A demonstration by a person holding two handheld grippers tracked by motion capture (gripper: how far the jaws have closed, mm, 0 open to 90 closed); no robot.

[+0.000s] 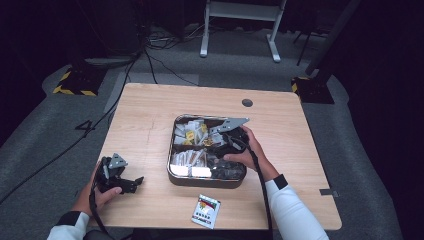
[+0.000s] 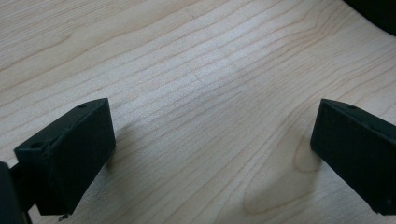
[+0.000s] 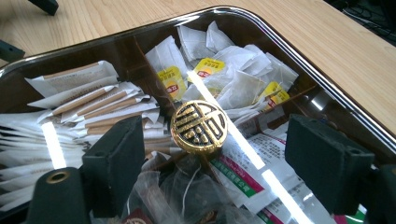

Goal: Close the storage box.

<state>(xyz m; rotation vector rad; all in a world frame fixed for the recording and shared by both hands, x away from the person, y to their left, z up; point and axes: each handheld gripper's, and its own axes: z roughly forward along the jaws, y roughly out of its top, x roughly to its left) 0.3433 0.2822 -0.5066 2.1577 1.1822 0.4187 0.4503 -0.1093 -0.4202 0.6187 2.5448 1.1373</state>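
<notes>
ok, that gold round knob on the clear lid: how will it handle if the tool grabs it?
The gold knob looks like polished metal, so probably stiff but slippery. Its round, shallow edge gives little to grip. It sits on the clear lid over tea bags, so lifting likely brings the lid along.

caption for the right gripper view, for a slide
Open right claw poised around the gold knob of a clear-lidded tray of tea bags.

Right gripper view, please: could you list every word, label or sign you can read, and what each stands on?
Gold round knob: an ornamental seal-like character in relief, which I cannot read.
Yellow tea bag tags: red print, too blurred.
Green and pink sachets: small print, too small.
Small card on the table, high view: illegible.
</notes>
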